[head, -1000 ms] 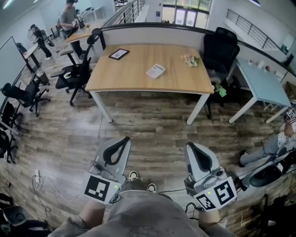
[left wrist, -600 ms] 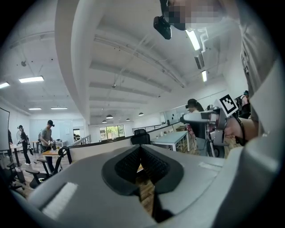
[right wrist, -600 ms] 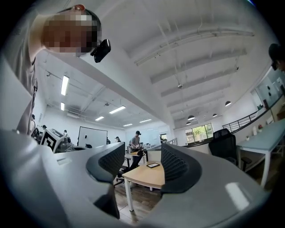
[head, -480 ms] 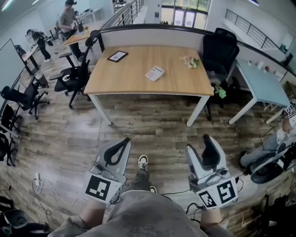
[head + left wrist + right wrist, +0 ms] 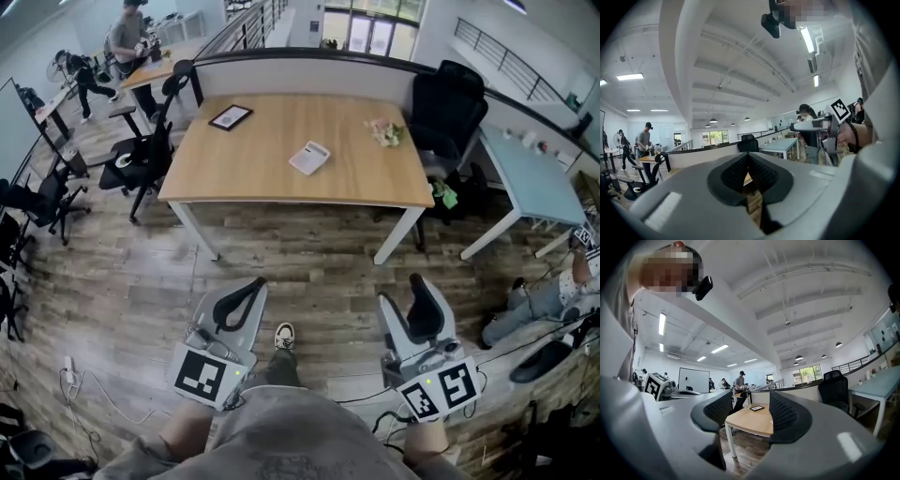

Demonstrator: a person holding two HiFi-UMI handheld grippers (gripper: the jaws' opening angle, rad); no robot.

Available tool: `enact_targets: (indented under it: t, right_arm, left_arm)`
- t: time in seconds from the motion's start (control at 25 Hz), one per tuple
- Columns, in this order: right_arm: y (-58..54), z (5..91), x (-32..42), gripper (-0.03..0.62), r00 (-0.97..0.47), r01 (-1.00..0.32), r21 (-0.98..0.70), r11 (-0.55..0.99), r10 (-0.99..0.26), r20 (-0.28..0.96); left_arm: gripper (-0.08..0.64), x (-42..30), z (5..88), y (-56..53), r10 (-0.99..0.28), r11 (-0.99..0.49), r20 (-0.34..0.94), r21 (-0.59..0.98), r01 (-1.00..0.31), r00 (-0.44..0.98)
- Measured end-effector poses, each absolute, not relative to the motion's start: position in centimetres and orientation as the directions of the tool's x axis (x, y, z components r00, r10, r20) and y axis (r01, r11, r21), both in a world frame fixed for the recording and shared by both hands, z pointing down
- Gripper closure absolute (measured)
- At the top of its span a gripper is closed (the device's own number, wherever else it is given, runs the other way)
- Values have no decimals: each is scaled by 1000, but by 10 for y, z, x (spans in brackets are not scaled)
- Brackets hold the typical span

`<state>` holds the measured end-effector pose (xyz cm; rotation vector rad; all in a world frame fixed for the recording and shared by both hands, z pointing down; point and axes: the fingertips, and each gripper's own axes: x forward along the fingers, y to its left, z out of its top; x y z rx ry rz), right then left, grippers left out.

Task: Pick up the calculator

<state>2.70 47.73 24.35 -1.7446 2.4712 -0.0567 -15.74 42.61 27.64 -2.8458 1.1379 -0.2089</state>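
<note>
The calculator (image 5: 309, 157), white with a tilted face, lies near the middle of the wooden table (image 5: 244, 178) in the head view, well ahead of both grippers. My left gripper (image 5: 253, 285) is held low at the left, its jaws shut with nothing in them. In the left gripper view, that gripper (image 5: 749, 157) shows its pads meeting. My right gripper (image 5: 406, 296) hangs at the right, open and empty. Between the jaws of the right gripper (image 5: 751, 405), its own view shows the table (image 5: 746, 422); the calculator is hidden there.
A dark framed tablet (image 5: 230, 117) and a small bunch of flowers (image 5: 385, 131) also lie on the table. Black office chairs (image 5: 448, 105) stand at its right and left (image 5: 139, 157). A pale blue table (image 5: 527, 171) is to the right, where a person (image 5: 553, 295) sits.
The right gripper's jaws have gone from shut to open. Both grippers and I have moved forward, so the table sits a little closer. The left jaws stay shut.
</note>
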Motion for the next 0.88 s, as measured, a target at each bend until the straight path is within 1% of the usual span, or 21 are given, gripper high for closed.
enact_targets:
  t: [0.24, 0.56, 0.76, 0.88]
  right_arm:
    - [410, 263, 20, 354, -351, -931, -110, 348, -936, 10]
    - [303, 305, 11, 354, -360, -928, -157, 338, -922, 141]
    - [241, 328, 11, 354, -355, -927, -195, 319, -915, 193]
    - [211, 345, 9, 354, -349, -930, -201, 306, -908, 230]
  left_arm:
    - [558, -154, 274, 362, -680, -733, 96, -104, -672, 727]
    - [558, -156, 290, 258, -666, -745, 146, -101, -659, 731]
    - [558, -155, 306, 197, -636, -771, 159, -173, -613, 755]
    - [558, -157, 324, 169, -624, -781, 192, -169, -601, 757]
